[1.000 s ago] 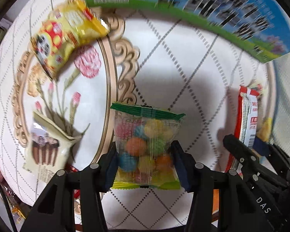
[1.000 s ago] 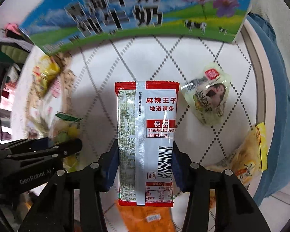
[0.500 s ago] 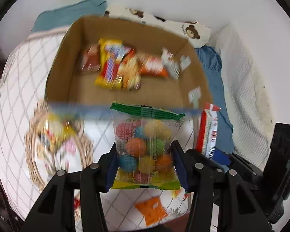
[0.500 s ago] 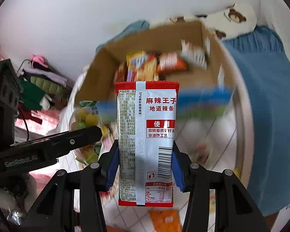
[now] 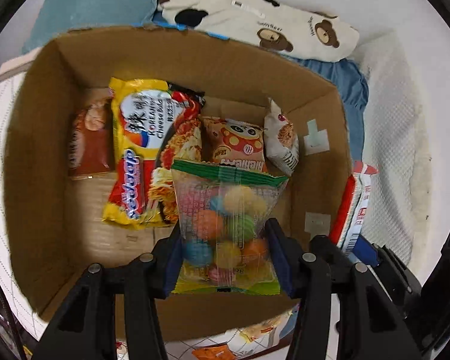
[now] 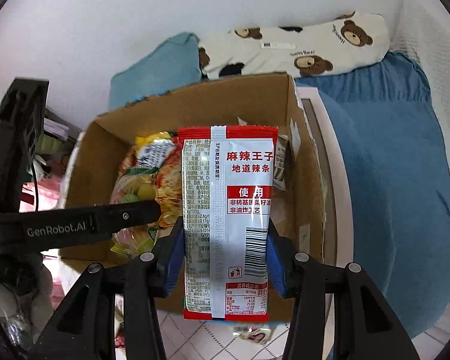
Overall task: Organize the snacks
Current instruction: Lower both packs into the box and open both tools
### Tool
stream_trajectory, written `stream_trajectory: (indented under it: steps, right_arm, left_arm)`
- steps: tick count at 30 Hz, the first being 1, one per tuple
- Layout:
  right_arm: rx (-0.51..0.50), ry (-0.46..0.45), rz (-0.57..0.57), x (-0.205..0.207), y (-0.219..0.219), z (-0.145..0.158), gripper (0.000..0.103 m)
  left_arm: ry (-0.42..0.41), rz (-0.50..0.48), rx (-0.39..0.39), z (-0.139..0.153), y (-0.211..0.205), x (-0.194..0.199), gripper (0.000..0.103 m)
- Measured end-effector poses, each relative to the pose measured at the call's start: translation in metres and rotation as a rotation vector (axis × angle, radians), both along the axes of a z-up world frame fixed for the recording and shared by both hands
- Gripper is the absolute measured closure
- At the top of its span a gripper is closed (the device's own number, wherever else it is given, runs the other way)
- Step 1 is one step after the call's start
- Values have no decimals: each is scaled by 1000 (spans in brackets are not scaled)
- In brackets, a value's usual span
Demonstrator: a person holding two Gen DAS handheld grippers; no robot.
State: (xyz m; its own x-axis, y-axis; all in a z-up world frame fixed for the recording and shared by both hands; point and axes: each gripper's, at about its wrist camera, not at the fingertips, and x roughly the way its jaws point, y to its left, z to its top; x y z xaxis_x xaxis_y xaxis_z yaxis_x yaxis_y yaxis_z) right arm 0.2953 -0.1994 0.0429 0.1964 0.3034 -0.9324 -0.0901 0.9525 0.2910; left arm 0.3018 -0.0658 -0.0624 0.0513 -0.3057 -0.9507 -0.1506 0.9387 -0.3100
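Left gripper (image 5: 225, 258) is clamping the candy bag (image 5: 225, 228) by its long edges, bag standing upright between the pads. Right gripper (image 6: 225, 255) is pinching the spicy strip pack (image 6: 228, 219) the same way — long axis running along the fingers. Both are hanging over the open box (image 5: 39, 150), pointing steeply down. Left one is sitting over the middle, just above the noodles (image 5: 153, 150) and panda pack (image 5: 240, 144). Right one is hanging over the near wall — probably needing a bit more reach before release.
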Motion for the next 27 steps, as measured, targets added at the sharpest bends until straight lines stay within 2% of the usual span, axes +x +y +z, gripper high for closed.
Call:
stream_trajectory:
  steps: [7, 9, 10, 11, 12, 13, 16, 18, 27]
  right_arm:
    - [-36, 63, 34, 11, 5, -30, 52]
    - [-39, 92, 38, 12, 5, -39, 47]
    - [-44, 105, 41, 10, 5, -41, 42]
    - [-50, 120, 38, 11, 5, -45, 34]
    - [-48, 127, 36, 11, 4, -46, 28]
    - [-49, 133, 36, 9, 5, -47, 26]
    - [-55, 149, 41, 7, 6, -48, 18]
    - [-56, 155, 39, 6, 7, -47, 9]
    - [-93, 117, 27, -3, 7, -38, 8]
  left_arm:
    - [91, 14, -39, -28, -7, 2, 54]
    - [101, 23, -54, -32, -6, 1, 52]
    - [103, 29, -54, -33, -5, 0, 48]
    - [103, 31, -51, -33, -4, 0, 39]
    - [101, 34, -47, -34, -4, 4, 35]
    - [91, 37, -47, -32, -3, 4, 34]
    - [68, 27, -27, -26, -1, 2, 34]
    - [58, 19, -9, -22, -2, 0, 34]
    - [-44, -1, 95, 11, 2, -18, 34]
